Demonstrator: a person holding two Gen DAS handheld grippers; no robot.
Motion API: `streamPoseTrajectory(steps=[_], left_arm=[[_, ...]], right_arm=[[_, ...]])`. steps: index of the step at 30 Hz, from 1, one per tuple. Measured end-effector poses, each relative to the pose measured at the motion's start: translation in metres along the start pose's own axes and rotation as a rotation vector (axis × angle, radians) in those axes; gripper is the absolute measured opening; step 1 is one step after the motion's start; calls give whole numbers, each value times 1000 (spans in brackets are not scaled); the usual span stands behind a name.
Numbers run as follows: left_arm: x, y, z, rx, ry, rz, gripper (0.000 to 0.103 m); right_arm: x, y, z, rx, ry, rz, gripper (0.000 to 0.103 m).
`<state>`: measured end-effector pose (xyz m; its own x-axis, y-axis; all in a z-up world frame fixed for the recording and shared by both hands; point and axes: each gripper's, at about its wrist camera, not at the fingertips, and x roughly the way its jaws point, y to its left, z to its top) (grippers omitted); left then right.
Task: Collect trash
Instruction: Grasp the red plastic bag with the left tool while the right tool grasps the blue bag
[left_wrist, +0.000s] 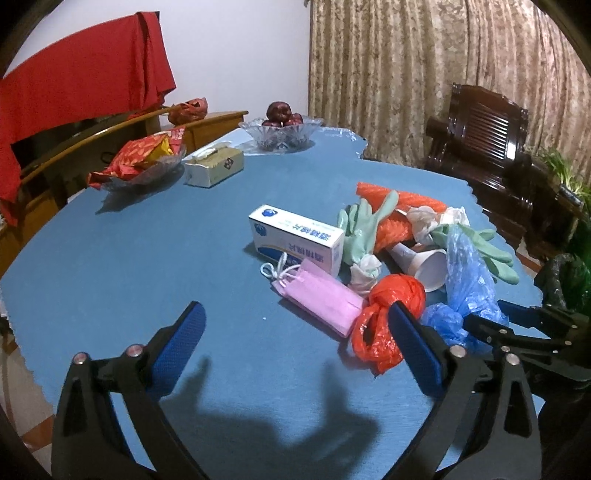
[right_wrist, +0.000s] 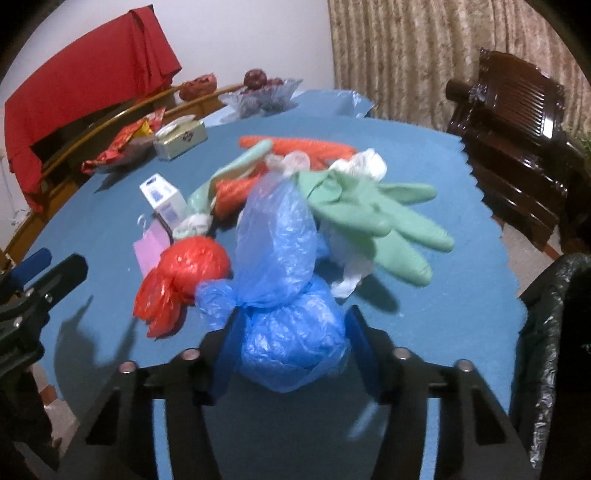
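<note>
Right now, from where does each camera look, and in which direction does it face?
Left wrist: sits behind the left tool, facing down across the blue table at the trash pile; its two open fingers show, and the right tool at the right edge.
Right wrist: sits behind the right tool, whose fingers are around the blue bag; the left tool shows at left.
Both share the red bag, the blue bag and the green gloves.

Blue-clothed table (left_wrist: 129, 258): trash pile (left_wrist: 406, 251), white box (left_wrist: 295, 238), pink mask (left_wrist: 321, 299), tissue box (left_wrist: 214, 166), 2 glass dishes.
</note>
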<state>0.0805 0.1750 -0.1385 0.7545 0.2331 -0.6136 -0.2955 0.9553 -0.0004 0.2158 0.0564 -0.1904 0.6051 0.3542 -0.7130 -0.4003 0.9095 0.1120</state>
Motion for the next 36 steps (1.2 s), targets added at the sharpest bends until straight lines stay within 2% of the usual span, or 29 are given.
streamPoseTrajectory(steps=[2,3,5,7,9,11,15,16,17,18,19,21,22,23,25,29,30,31,36], left_arm=[[4,-3,-1,2,11,-10,89],[6,-5,-2,3,17,-18,83],[9,-9,-3,5,29,-36,81],[12,-15,-4,10,32,-52,81],[14,-23,-4,27,28,-65,81],[17,-30,-6,45,30,-73,80],[32,-37,-8,48,69,-97,70],[35,-37,-8,50,74,-98,68],[37,-38,-8,54,80,-98,60],[42,-40,-9,65,101,-115,49],[45,-40,-11,67,115,-135,45],[50,-40,-13,60,143,-167,28],[52,-39,-15,52,153,-183,25],[51,-39,-16,47,152,-191,20],[49,-40,-17,48,148,-198,15],[45,-40,-19,42,143,-206,7],[43,-40,-19,42,143,-207,6],[41,-40,-19,42,142,-207,6],[30,-38,-17,36,134,-210,4]], right_arm=[[-2,-1,0,4,-5,26,46],[-3,-2,0,8,-6,37,42],[-8,-5,0,13,-13,55,38],[-17,-8,0,9,-17,77,15],[-24,-13,0,18,-27,76,12],[-27,-17,0,17,-24,66,12],[-24,-25,-2,38,-9,60,14],[-22,-25,-3,37,-4,59,21],[-20,-25,-4,35,3,58,28],[-19,-24,-5,33,5,58,30],[-18,-24,-5,32,4,60,32],[-19,-24,-6,34,2,65,38],[-19,-23,-6,32,0,65,47],[-19,-22,-6,28,1,65,51],[-15,-20,-6,21,15,72,52],[-4,-18,-9,39,43,112,52],[-3,-18,-9,42,46,124,49],[-3,-17,-8,43,49,157,32],[-14,-18,-7,36,35,172,20]])
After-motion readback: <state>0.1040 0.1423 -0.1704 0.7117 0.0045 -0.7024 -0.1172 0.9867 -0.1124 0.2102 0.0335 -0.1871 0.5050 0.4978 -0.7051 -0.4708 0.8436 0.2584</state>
